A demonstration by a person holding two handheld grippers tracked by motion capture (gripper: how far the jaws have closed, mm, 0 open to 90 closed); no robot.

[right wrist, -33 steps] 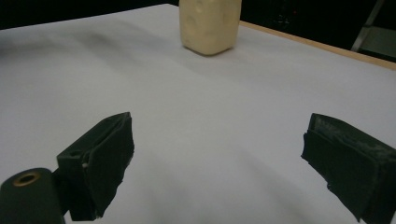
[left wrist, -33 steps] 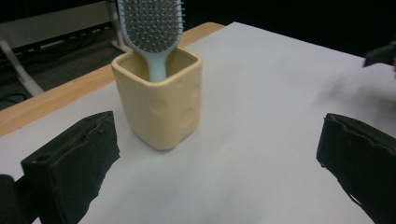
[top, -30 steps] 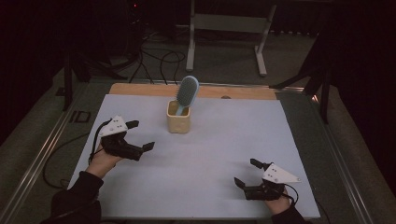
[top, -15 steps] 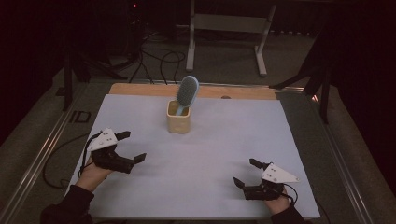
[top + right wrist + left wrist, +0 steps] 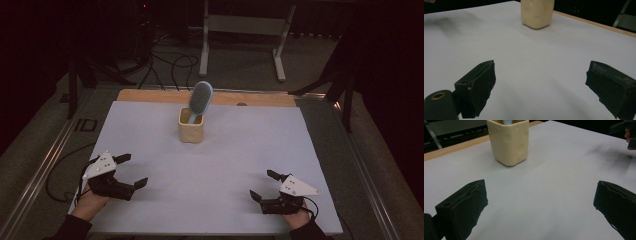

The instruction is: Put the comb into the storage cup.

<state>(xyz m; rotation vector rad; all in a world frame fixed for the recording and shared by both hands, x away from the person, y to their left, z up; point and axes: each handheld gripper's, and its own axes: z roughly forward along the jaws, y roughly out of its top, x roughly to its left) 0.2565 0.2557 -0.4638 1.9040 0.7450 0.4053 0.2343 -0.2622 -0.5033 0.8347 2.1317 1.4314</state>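
**A top-heavy brush in a small cup, both grippers empty**

I hold my left gripper (image 5: pixel 129 171) low over the near left part of the white table cover (image 5: pixel 235 150), and its jaws are spread wide with nothing between them. My right gripper (image 5: pixel 262 185) rests at the near right corner, also with its jaws apart and empty. Both are well apart from the cup (image 5: pixel 191 125), which stands upright toward the far middle of the table.

The hairbrush (image 5: pixel 200 100) stands in the cup with its handle down and its head leaning to the right above the rim. I think this is the main risk: the head is large and high, so the cup is probably top-heavy. If I push the brush sideways or pull it at an angle, the cup can tip or slide on the smooth cover. If I grip only the bristle side, the jaws may slip.

The cup (image 5: pixel 509 141) is pale yellow and squarish with rounded corners, and its wall has shallow dimples; it looks like matte ceramic or plastic, I cannot tell which. The brush is light blue with a dark oval bristle field. The cover is flat and matte, with a wooden strip (image 5: pixel 150 95) showing at the far edge. My jaw pads are black and rough.
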